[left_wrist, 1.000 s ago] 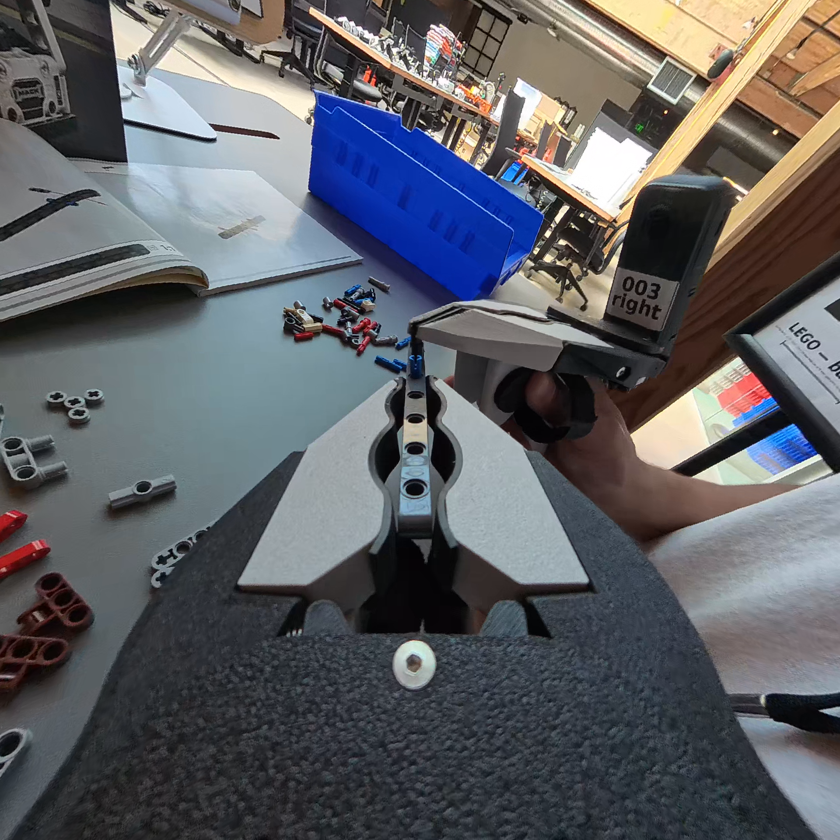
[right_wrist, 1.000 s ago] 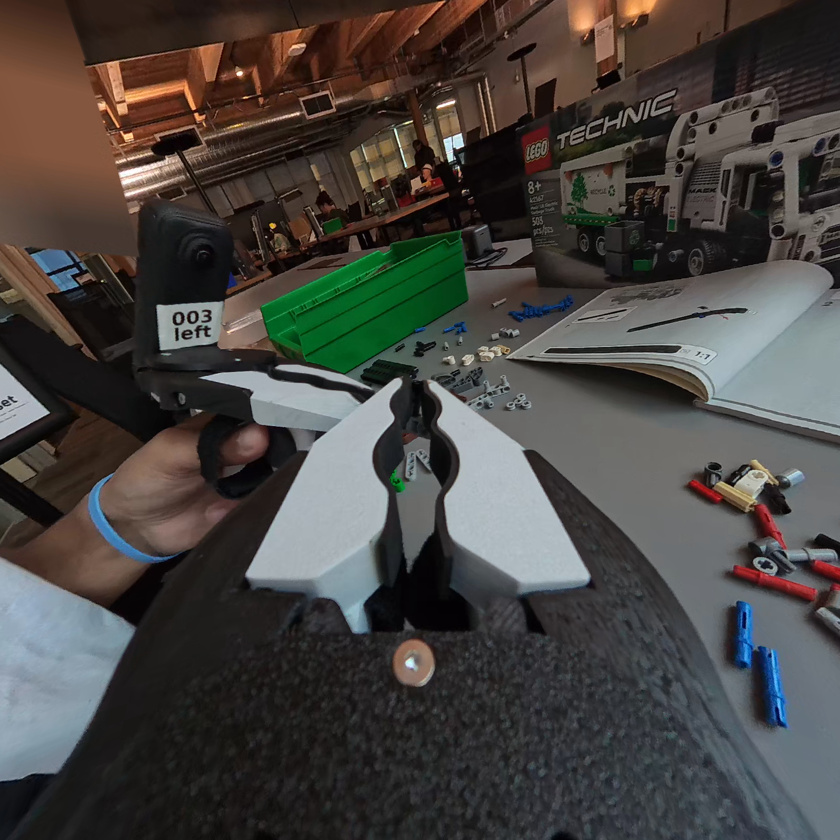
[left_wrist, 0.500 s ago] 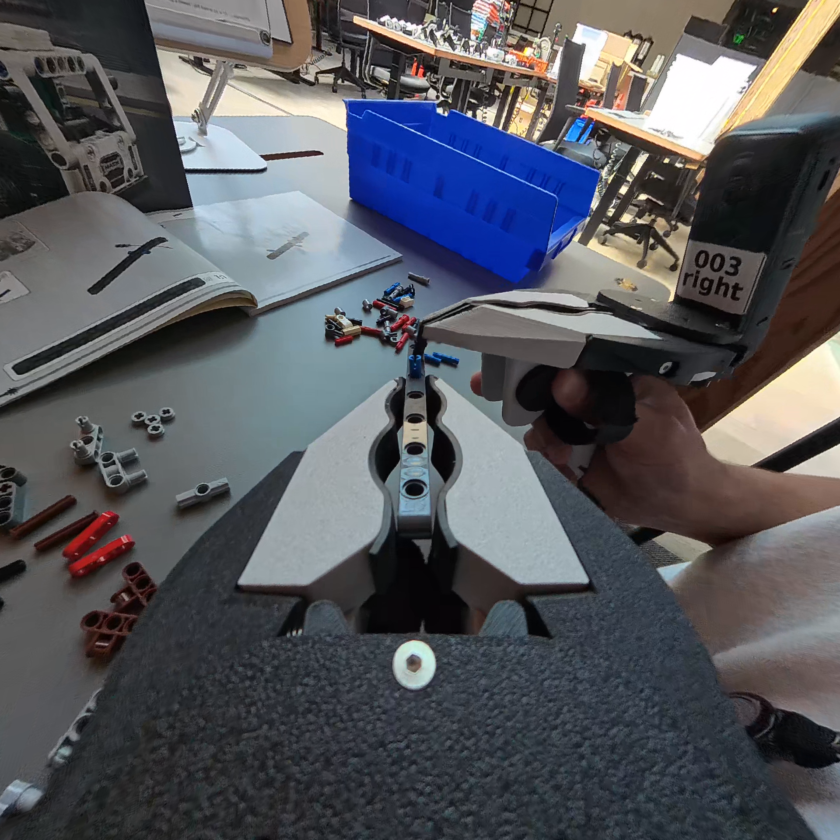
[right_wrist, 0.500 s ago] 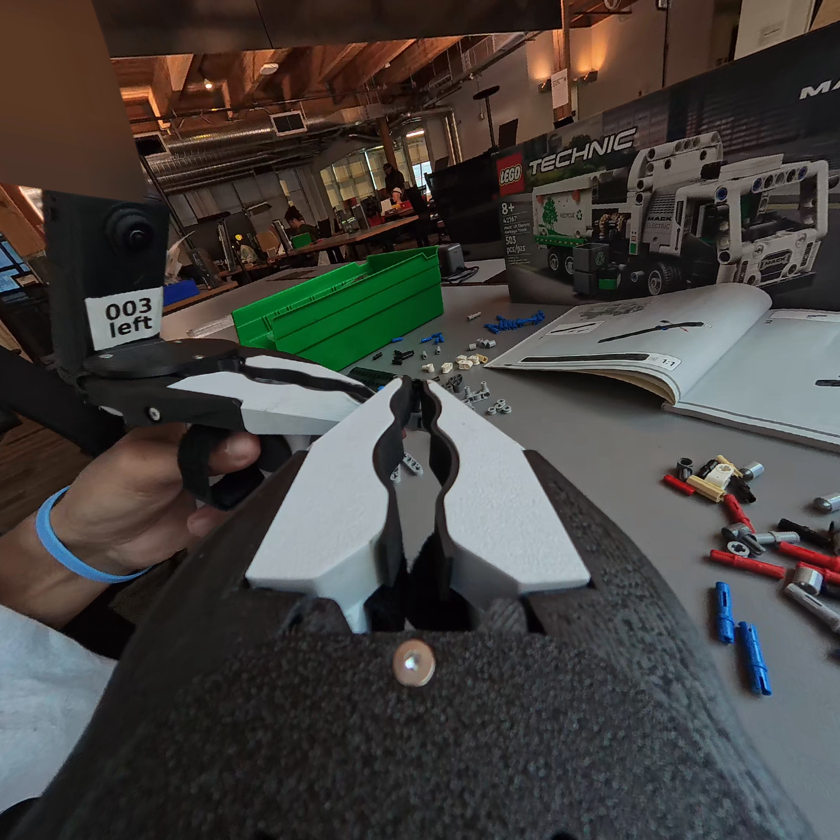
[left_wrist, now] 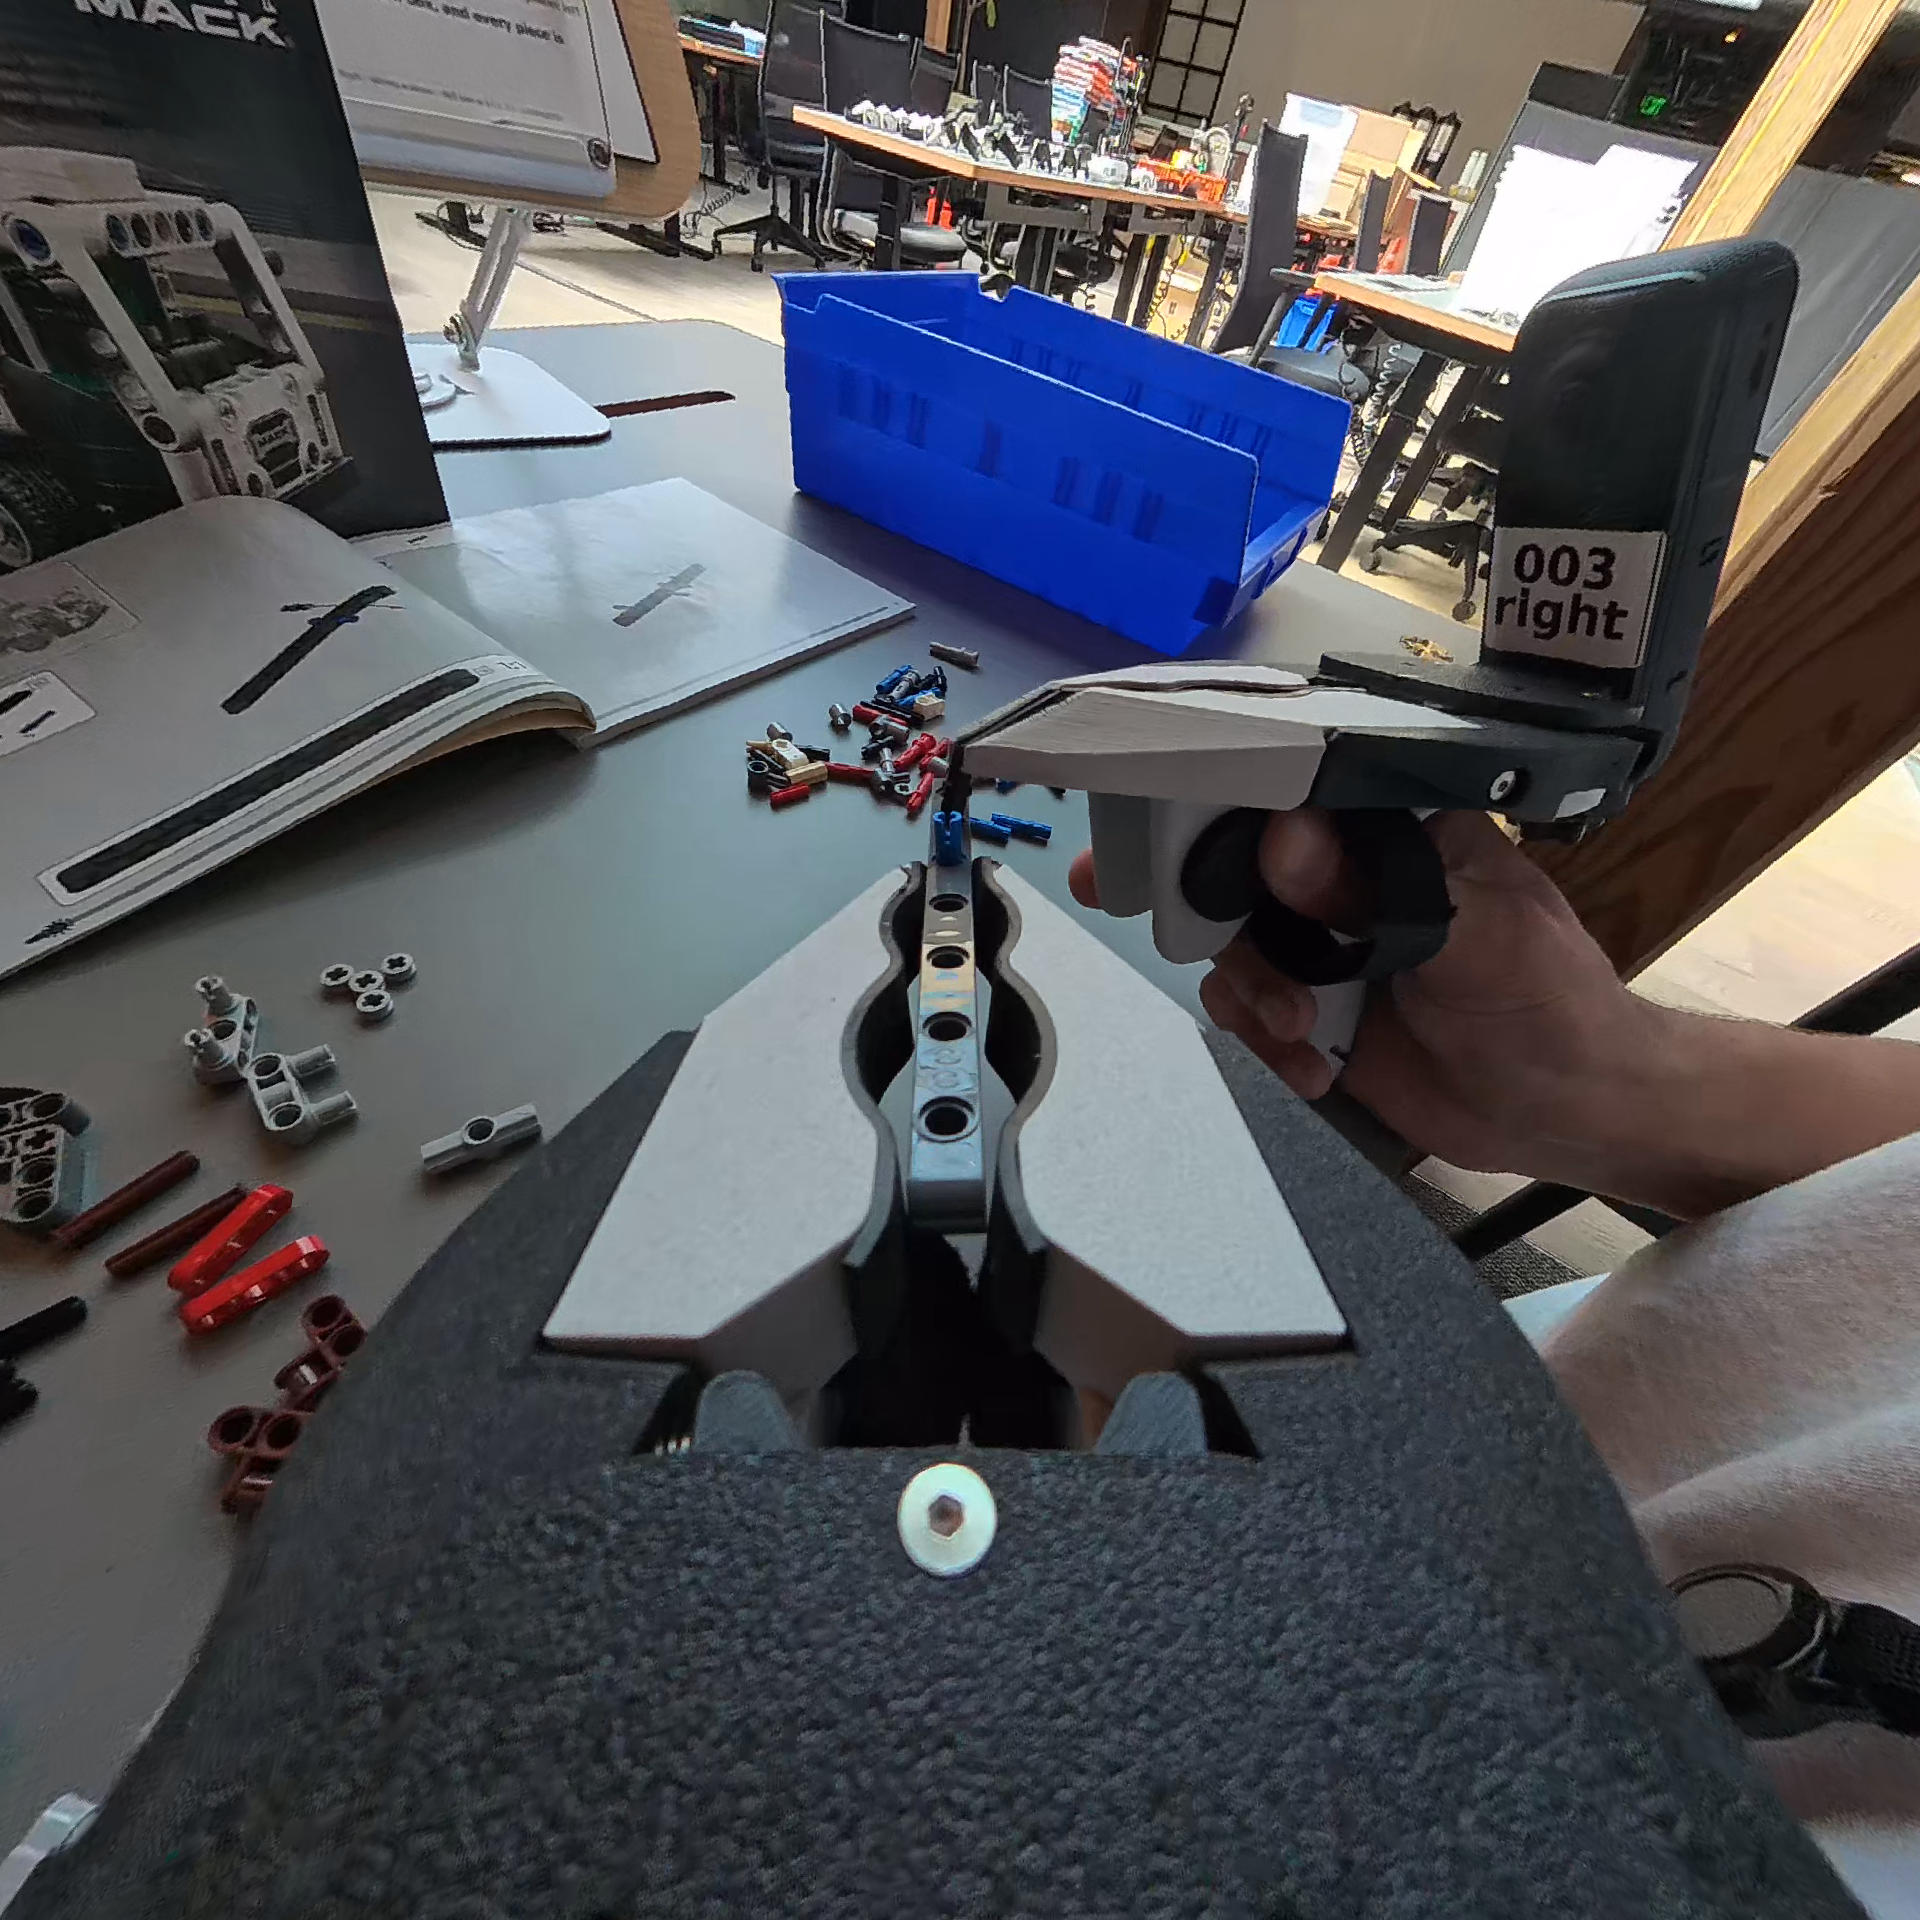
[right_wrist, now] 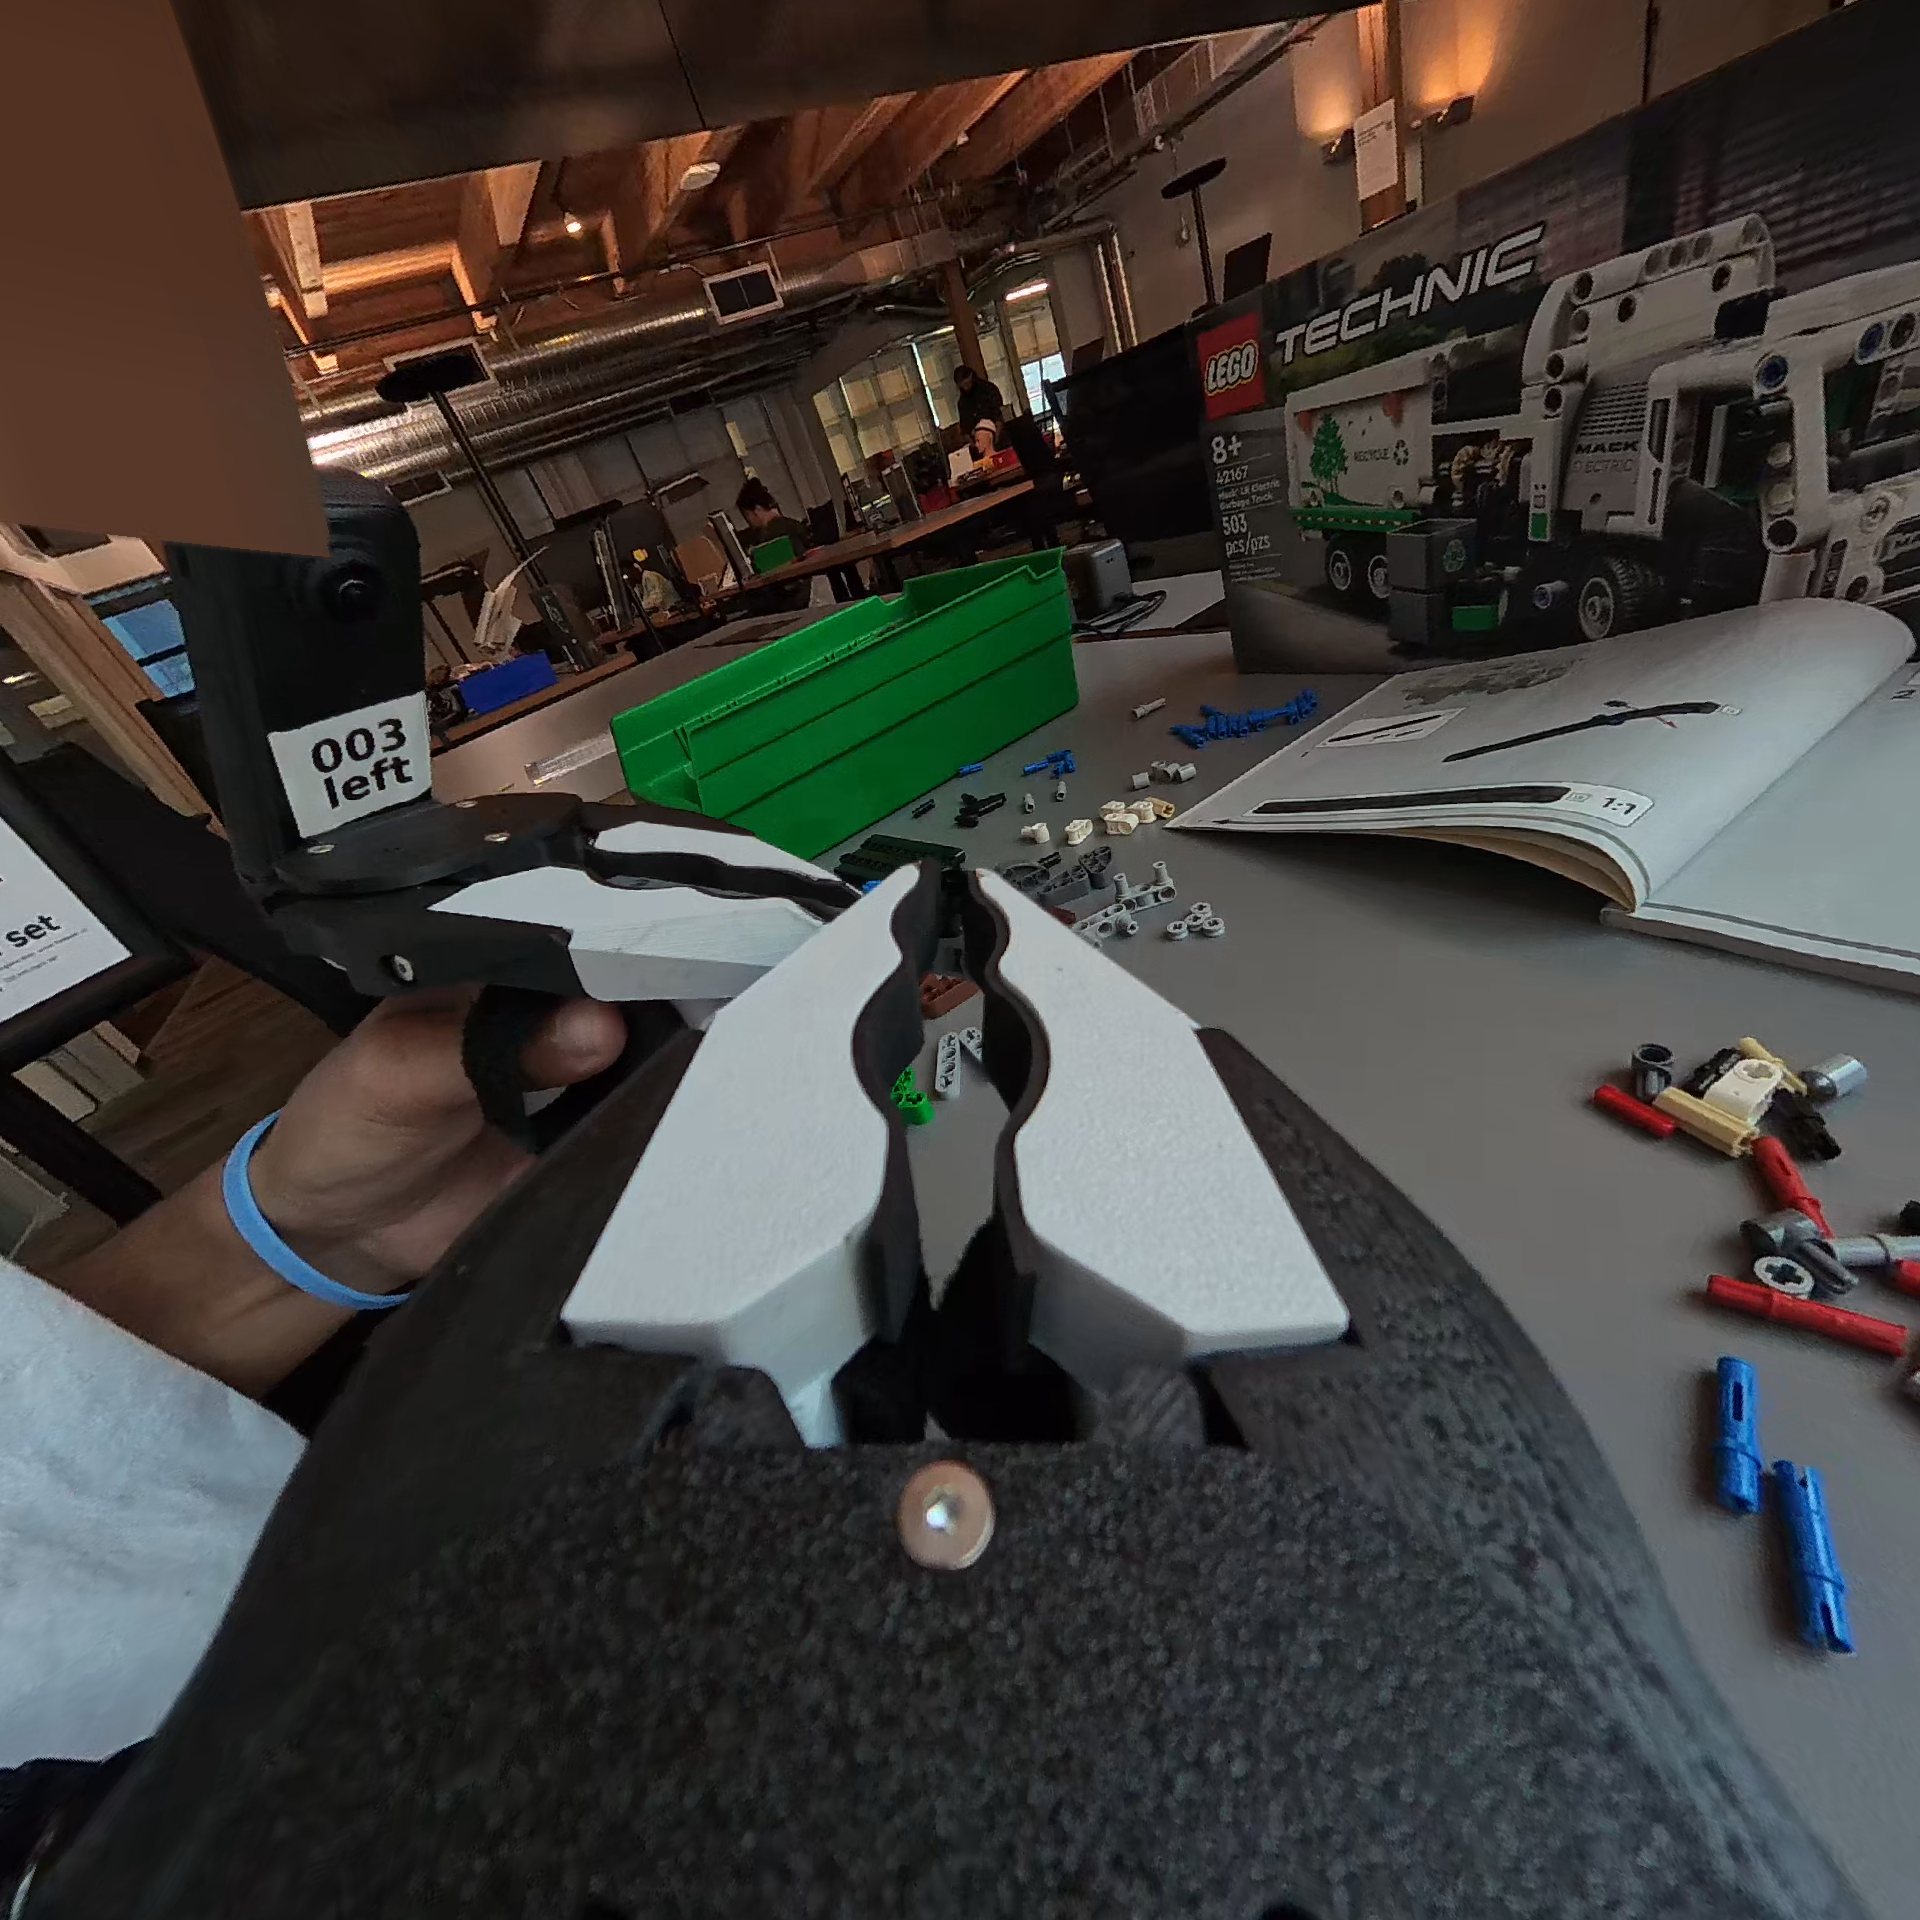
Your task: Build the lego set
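Dark grey and studded with holes, the Technic beam [left_wrist: 945, 1049] lies lengthwise between your left gripper [left_wrist: 948, 883]'s fingers, which are pinched narrow on its sides. That keeps its holes facing up and its far end free to work on. A blue pin [left_wrist: 945, 834] stands at that free end, and your right gripper [left_wrist: 961, 750] comes in from the side with its tips closed on something small and dark directly above the pin. What that piece is, you cannot tell from either view. You seem to be pressing it down, using the left grip as a vise.

The open instruction booklet [left_wrist: 436, 634] lies beside the work so you can check the step. Loose red and blue pins [right_wrist: 1766, 1455] sit scattered on the grey table [left_wrist: 582, 904] near your right hand. The blue bin [left_wrist: 1039, 457] stands beyond them.
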Motion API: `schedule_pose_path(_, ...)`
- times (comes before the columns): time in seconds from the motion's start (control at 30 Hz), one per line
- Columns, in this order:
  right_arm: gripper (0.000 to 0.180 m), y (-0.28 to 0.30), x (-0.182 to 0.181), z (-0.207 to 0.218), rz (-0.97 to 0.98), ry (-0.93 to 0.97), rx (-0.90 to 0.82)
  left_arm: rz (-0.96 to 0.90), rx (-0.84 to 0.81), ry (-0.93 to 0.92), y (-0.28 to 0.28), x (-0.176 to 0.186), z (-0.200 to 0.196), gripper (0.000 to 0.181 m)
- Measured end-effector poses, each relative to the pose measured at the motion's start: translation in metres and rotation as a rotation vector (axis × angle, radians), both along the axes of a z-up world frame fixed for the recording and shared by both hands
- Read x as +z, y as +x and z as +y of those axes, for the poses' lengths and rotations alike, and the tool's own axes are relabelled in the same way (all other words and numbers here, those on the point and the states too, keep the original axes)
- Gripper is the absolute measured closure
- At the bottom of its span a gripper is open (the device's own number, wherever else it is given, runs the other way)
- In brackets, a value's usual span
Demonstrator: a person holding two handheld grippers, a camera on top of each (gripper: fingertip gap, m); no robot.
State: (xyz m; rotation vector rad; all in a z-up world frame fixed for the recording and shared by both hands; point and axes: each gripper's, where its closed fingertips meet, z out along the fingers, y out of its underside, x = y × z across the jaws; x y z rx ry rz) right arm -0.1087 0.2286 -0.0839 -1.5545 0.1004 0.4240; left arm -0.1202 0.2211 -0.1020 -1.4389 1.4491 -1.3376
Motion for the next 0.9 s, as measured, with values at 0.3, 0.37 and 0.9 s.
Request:
schedule_pose_path(0.3,0.177,-0.0009,-0.0075,0.0015,0.002,-0.055,0.024,0.018,0.028,0.297,-0.0001,-0.0086,0.0011,0.173)
schedule_pose_path(0.37,0.177,-0.0002,-0.0079,0.0004,0.008,-0.055,0.026,0.018,0.027,0.279,0.0007,-0.0089,0.0007,0.173)
schedule_pose_path(0.9,0.177,0.0014,-0.0101,0.001,0.001,-0.072,0.003,0.01,0.017,0.092,0.0023,-0.01,-0.0005,0.174)
